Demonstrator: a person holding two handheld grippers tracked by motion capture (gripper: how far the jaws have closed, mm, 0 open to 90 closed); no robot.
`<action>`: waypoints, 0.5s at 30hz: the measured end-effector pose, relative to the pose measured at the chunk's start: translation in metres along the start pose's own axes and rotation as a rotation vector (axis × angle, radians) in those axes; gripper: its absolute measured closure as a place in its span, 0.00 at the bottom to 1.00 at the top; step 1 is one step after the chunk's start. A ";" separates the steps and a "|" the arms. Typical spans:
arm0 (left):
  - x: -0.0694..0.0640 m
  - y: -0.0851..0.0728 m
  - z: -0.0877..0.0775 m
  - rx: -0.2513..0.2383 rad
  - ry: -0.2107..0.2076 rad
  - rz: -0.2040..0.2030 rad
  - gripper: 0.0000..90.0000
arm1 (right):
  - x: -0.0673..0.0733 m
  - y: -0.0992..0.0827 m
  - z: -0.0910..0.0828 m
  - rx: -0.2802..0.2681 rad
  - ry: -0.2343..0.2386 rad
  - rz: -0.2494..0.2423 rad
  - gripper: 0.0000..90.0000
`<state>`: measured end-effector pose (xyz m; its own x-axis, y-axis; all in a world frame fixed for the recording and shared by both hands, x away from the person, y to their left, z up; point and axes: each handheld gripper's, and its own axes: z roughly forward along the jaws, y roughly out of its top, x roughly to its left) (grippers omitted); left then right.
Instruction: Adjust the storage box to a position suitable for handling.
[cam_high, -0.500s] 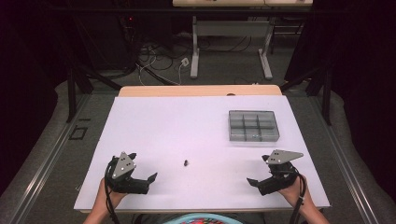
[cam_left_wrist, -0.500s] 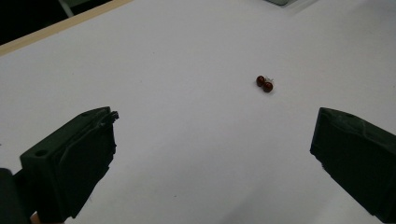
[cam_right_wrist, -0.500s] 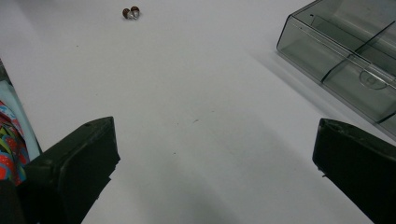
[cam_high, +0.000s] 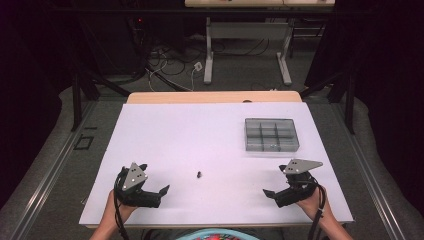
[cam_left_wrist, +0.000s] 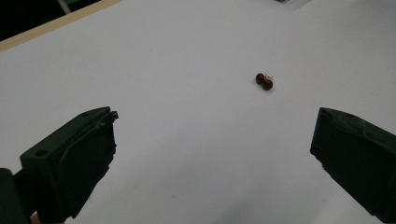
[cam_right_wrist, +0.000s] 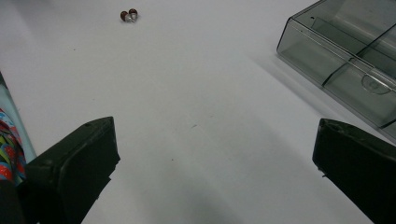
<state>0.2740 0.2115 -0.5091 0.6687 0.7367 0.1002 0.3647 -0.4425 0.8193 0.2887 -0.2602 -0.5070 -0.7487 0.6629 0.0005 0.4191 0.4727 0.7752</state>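
Observation:
A tiny pair of dark red beads (cam_high: 199, 174) lies on the white table sheet (cam_high: 200, 135), between the two hands. In the left gripper view the beads (cam_left_wrist: 264, 81) sit ahead and to the right of the wide-apart jaws. My left gripper (cam_high: 159, 192) rests near the front left edge, open and empty, pointing toward the middle. My right gripper (cam_high: 270, 193) rests at the front right, open and empty, pointing left. In the right gripper view the beads (cam_right_wrist: 129, 15) lie far off at the upper left.
A clear grey compartment box (cam_high: 271, 134) stands at the back right of the sheet; its near corner (cam_right_wrist: 345, 56) shows in the right gripper view. A wooden table edge (cam_high: 215, 97) runs along the back. Desk legs and cables lie on the floor beyond.

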 end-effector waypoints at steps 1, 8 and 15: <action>0.000 0.000 0.000 -0.001 0.003 0.003 0.00 | -0.001 0.001 0.000 0.005 0.003 -0.001 0.00; 0.001 -0.003 -0.001 0.009 0.004 -0.002 0.00 | -0.004 0.008 0.000 -0.011 -0.009 0.022 0.00; 0.001 -0.003 0.001 0.017 -0.003 -0.005 0.00 | -0.009 0.014 0.006 0.001 -0.025 0.030 0.00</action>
<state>0.2744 0.2131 -0.5120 0.6691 0.7372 0.0945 0.3787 -0.4475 0.8102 0.3045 -0.2562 -0.4998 -0.7224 0.6915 0.0079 0.4420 0.4529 0.7743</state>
